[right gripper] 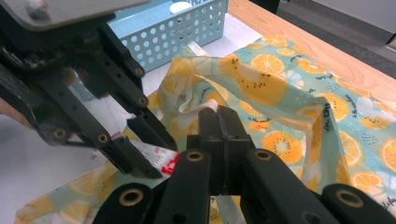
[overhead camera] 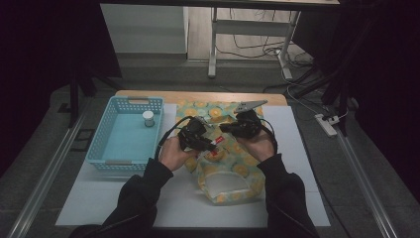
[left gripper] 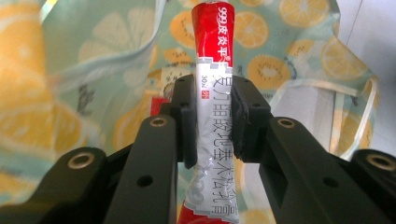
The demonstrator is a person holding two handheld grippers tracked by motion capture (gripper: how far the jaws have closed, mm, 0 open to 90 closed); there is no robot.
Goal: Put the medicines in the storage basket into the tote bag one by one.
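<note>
— Blue basket (overhead camera: 106, 144) beside the fruit-print bag (overhead camera: 233, 171)?
— Yes, left of the bag on the worktop (overhead camera: 297, 148), a small jar (overhead camera: 148, 118) inside.
— And above the bag?
— Left gripper (left gripper: 212, 116) pinches a red-and-silver tube (left gripper: 215, 93); right gripper (right gripper: 218, 126) is pressed on the bag's fabric edge.

Tube (left gripper: 214, 116): glossy foil-like laminate, red and silver, printed, slightly creased. Left gripper (left gripper: 212, 121): matt black plastic with brass-coloured metal inserts at the pivots. Right gripper (right gripper: 219, 128): same matt black plastic. Bag (right gripper: 280, 88): thin woven cloth with citrus print, soft, wrinkled, matt. Basket (overhead camera: 124, 130): smooth perforated blue plastic, faint sheen. Table (overhead camera: 198, 96): wood-grain edge, satin finish. White sheet (overhead camera: 178, 203) over it: flat, matt, paper-like. Sleeves (overhead camera: 143, 188): dark matt fabric
</note>
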